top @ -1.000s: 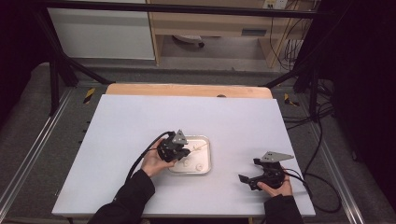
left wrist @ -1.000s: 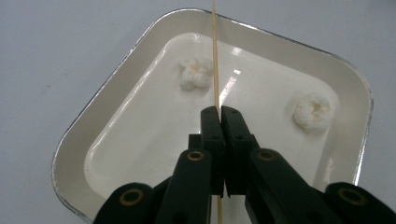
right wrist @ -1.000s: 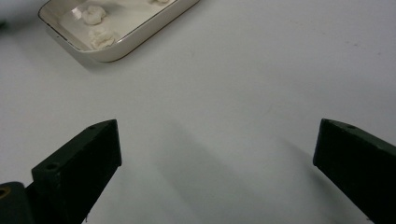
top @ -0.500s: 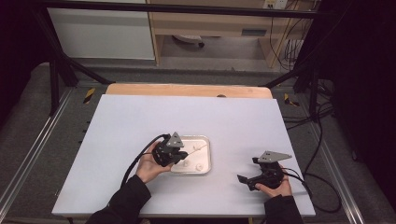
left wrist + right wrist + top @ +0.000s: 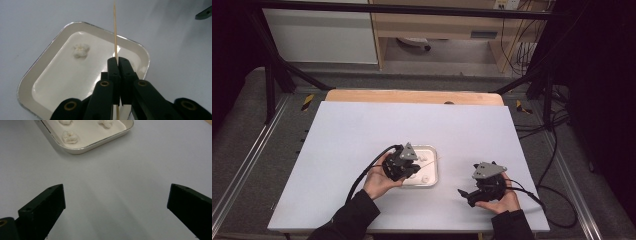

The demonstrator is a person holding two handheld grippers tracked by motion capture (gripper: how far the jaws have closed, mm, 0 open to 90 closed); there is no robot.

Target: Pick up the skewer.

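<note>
A shallow white tray (image 5: 435, 176) sits on the table just in front of its middle, with a few small white lumps (image 5: 80, 50) in it. My left gripper (image 5: 415, 167) hovers over the tray's left part, shut on a thin wooden skewer (image 5: 115, 30) that sticks out past the jaw tips (image 5: 117, 60) over the tray rim (image 5: 30, 82). To the tray's right my right gripper (image 5: 467, 195) hangs low above bare table, jaws pointing left. In its own view the jaws (image 5: 116, 192) stand wide apart with nothing between them, and the tray (image 5: 75, 151) with lumps (image 5: 70, 137) lies ahead.
The pale table top (image 5: 362, 130) has open room to the left and behind the tray. A wooden strip (image 5: 412, 96) runs along the far edge. Cables trail from both grippers toward the near edge. The other gripper's jaw tip (image 5: 203, 13) shows far off.
My right gripper has shifted a little left toward the tray and risen slightly. My left gripper has lifted a bit with the skewer still clamped in it.
</note>
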